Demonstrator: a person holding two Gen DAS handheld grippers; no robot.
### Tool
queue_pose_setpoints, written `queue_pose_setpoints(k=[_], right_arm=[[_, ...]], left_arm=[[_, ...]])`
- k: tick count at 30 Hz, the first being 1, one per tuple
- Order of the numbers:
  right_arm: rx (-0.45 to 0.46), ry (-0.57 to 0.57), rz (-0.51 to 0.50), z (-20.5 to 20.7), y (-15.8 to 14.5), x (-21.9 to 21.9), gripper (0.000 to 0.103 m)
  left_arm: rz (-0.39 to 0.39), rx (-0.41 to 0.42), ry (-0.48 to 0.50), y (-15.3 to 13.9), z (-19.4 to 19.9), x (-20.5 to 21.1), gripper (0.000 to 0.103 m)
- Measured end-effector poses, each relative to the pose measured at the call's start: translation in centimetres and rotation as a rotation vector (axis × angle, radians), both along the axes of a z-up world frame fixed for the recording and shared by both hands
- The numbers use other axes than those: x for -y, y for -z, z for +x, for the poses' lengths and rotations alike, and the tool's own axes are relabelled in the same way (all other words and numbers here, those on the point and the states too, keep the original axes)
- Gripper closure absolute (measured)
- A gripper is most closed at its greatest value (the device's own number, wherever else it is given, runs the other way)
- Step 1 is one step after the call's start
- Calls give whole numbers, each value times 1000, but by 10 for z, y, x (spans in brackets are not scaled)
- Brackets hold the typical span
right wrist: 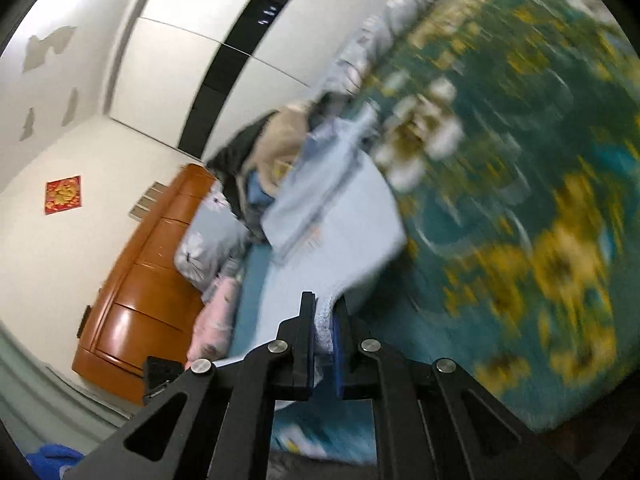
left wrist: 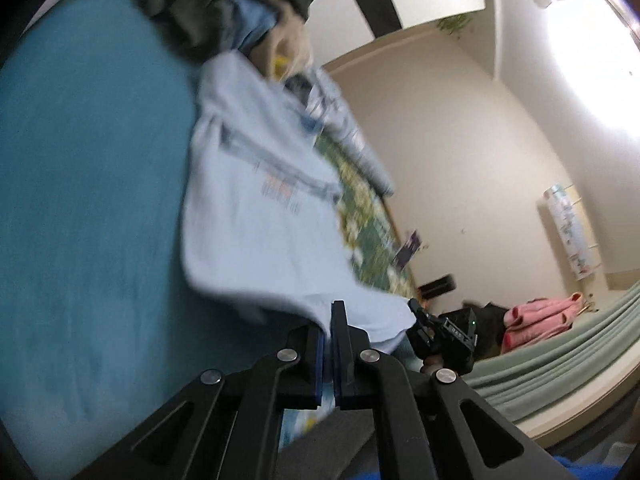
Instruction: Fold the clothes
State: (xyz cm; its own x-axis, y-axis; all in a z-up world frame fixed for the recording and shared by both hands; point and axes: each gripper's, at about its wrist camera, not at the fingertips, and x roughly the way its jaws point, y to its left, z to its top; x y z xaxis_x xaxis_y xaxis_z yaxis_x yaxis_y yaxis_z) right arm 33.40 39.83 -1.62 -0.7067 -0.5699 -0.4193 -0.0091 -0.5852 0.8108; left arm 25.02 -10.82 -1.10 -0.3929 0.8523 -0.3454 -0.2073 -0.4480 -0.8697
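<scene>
A light blue T-shirt [left wrist: 260,220] with a small printed mark lies stretched over the bed, blurred by motion. My left gripper [left wrist: 329,320] is shut on its near hem. My right gripper [right wrist: 325,312] is shut on another part of the same shirt's [right wrist: 340,216] hem. The right gripper's body [left wrist: 444,336] shows in the left wrist view, just right of the shirt's edge. Both views are tilted.
A teal sheet [left wrist: 88,184] and a green floral quilt [right wrist: 520,200] cover the bed. A pile of dark, beige and blue clothes [left wrist: 240,12] lies past the shirt. Pillows [right wrist: 208,248] rest against a wooden headboard [right wrist: 144,280]. Pink cloth [left wrist: 540,316] lies on a green cover.
</scene>
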Motion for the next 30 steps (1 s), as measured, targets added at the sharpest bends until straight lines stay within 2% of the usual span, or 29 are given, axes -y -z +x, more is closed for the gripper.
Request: queue_pose_setpoints(k=[4, 7, 10, 15, 18, 22, 25, 26, 27, 28, 29, 30], right_arm=[[-6, 2, 36, -62, -22, -1, 96], [-11, 4, 64, -109, -38, -1, 96], [15, 13, 87, -166, -40, -3, 96], [80, 28, 147, -258, -36, -2, 96], [130, 41, 171, -299, -24, 1, 96], [201, 48, 202, -329, -3, 4, 96], [238, 34, 259, -336, 10, 10, 95], [241, 26, 270, -336, 11, 11, 93], [237, 20, 275, -334, 11, 11, 92], [231, 15, 278, -332, 10, 10, 91], [220, 17, 282, -328, 7, 7, 81], [208, 21, 286, -323, 3, 4, 67]], left_arm=[[30, -9, -40, -9, -68, 4, 100], [16, -11, -66, -11, -114, 5, 100], [-20, 1, -98, -6, -155, 3, 100], [-81, 22, -151, 4, -224, -1, 100], [-117, 35, -183, 10, -266, -3, 100], [-162, 74, -196, 21, -289, -6, 99], [-180, 86, -188, 23, -294, -7, 96], [-183, 84, -184, 22, -293, -7, 93], [-176, 71, -187, 20, -288, -4, 78], [-163, 52, -194, 16, -282, -1, 50], [-151, 34, -200, 13, -275, 2, 39], [-147, 14, -205, 9, -267, 6, 34]])
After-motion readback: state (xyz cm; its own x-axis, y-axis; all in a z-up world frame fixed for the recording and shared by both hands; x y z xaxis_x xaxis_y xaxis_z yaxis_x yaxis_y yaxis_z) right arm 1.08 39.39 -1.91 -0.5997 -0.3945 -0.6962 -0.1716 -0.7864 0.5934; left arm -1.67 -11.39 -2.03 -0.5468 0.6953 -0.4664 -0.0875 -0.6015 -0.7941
